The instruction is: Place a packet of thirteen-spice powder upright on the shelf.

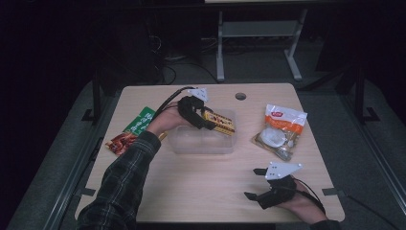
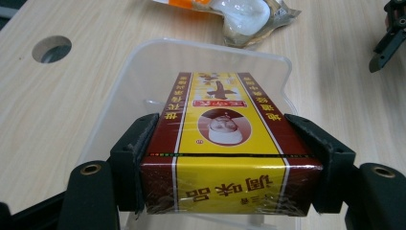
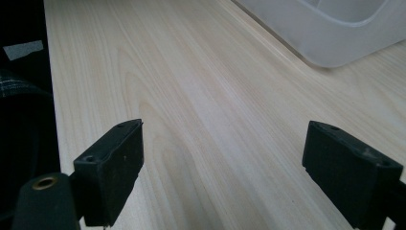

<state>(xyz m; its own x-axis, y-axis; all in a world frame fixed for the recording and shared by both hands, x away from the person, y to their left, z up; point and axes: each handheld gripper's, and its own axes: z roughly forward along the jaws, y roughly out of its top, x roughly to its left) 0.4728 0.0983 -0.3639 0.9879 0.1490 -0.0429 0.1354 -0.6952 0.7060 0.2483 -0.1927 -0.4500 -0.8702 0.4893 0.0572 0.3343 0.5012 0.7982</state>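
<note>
A yellow and dark red box (image 2: 225, 143) with printed characters is clamped between the jaws of my left gripper (image 2: 225, 158). In the high view that box (image 1: 220, 123) hangs over the clear plastic tub (image 1: 203, 143) at the table's middle, held by the left gripper (image 1: 206, 120). The tub's rim (image 2: 158, 48) curves beneath and beyond the box. My right gripper (image 1: 256, 183) rests near the table's front right, jaws wide apart with bare wood between them (image 3: 222, 167).
An orange and white snack bag (image 1: 280, 129) lies right of the tub. A green packet (image 1: 140, 120) and a red-brown packet (image 1: 119, 142) lie at the left. A round cable hole (image 1: 241, 96) sits near the table's far edge.
</note>
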